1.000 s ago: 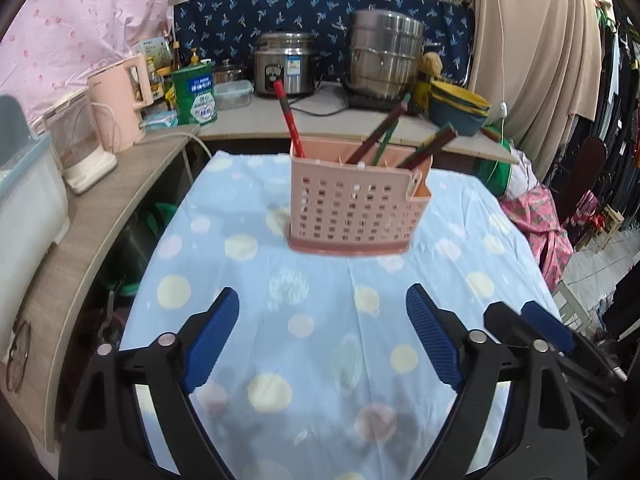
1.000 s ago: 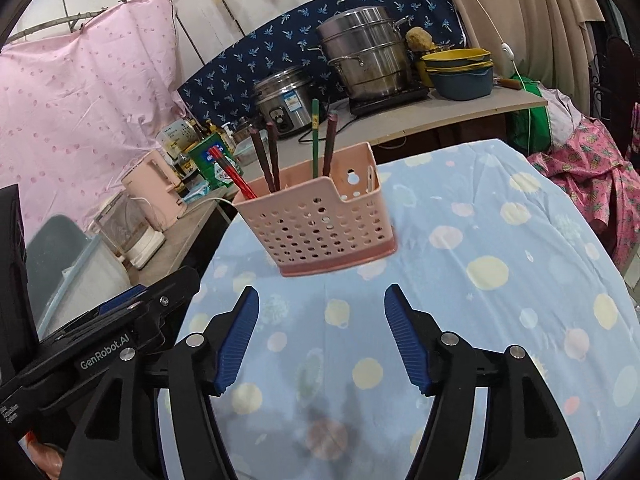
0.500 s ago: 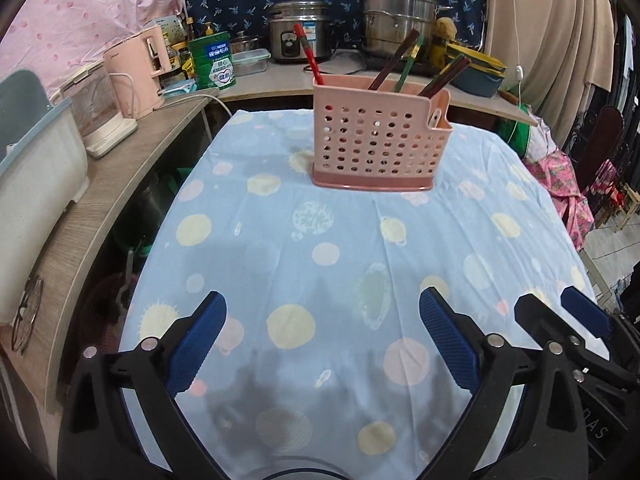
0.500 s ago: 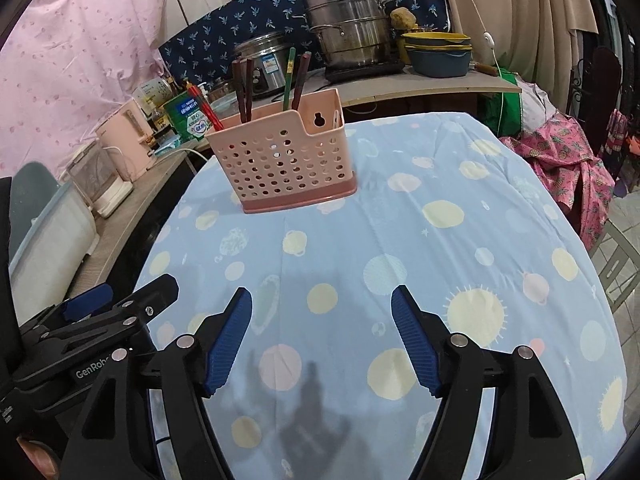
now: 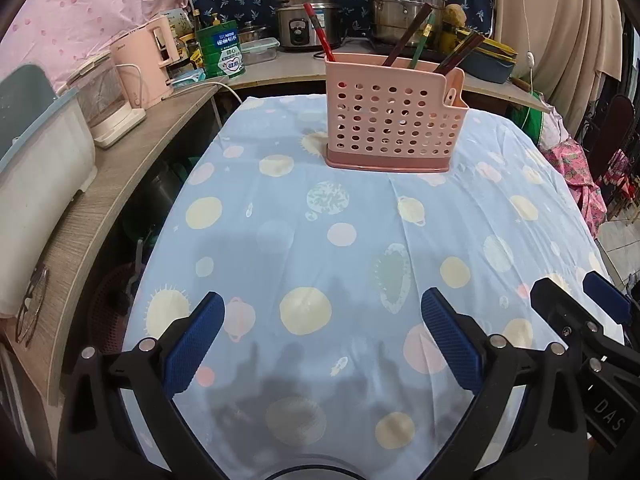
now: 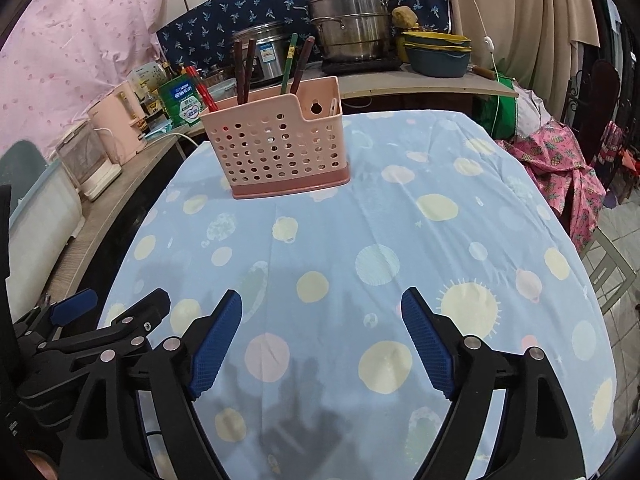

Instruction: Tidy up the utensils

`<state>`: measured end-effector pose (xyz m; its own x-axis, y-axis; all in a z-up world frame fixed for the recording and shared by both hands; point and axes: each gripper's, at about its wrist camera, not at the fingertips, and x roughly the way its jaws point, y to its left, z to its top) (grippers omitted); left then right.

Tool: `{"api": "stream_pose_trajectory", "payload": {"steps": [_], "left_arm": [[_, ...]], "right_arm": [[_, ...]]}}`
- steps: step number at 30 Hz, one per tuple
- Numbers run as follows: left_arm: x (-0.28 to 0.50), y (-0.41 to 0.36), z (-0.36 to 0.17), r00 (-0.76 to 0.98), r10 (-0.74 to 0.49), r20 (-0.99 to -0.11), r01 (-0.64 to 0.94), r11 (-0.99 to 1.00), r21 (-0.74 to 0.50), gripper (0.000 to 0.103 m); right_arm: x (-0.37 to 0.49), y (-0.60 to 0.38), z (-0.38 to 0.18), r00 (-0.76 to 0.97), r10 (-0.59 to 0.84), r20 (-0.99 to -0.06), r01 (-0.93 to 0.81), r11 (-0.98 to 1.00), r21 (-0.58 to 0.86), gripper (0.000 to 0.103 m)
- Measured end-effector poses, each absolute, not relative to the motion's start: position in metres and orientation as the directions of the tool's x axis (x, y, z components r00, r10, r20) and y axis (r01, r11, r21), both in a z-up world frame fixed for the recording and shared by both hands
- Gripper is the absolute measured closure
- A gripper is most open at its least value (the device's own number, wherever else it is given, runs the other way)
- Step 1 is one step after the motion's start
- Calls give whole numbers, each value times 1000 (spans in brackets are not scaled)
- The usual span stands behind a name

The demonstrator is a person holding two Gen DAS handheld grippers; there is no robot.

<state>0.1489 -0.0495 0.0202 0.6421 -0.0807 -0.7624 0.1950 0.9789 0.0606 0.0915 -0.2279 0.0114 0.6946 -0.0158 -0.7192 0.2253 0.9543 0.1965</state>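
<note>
Holder: one pink perforated plastic utensil holder (image 5: 394, 120) is seen upright on a darker pink base, at the far middle of the surface (image 5: 344, 240), which is covered by a light blue cloth printed with pale dots and planets.
Holder build: rows of round holes are shown in the front wall; the rim is stepped down at one end, where a keyhole slot is cut in the back wall.
Sticks, counted: one red chopstick (image 5: 319, 32), one green chopstick (image 5: 422, 42) and three dark brown chopsticks (image 6: 243, 70) are counted from the right wrist view; all are leaned inside the holder with tips above the rim. A pale item at the notched end cannot be identified.
Left gripper (image 5: 318, 342): its blue-padded fingers (image 5: 194, 344) are spread wide, with nothing between them, above the near cloth.
Right gripper (image 6: 322, 346): its fingers (image 6: 428, 346) are likewise held wide and empty, well apart from the holder.
Behind: two steel pots (image 6: 348, 24) are stood on the counter.
</note>
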Motion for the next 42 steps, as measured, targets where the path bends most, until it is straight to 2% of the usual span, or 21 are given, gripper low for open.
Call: {"api": "stream_pose_trajectory", "payload": {"steps": [9, 42], "left_arm": [[160, -52, 24, 659, -73, -748, 187, 980, 69, 8], [203, -62, 48, 718, -55, -694, 149, 986, 76, 8]], "right_arm": [[101, -228, 11, 701, -35, -713, 234, 955, 184, 20], [148, -237, 33, 746, -64, -663, 245, 952, 184, 19]]}}
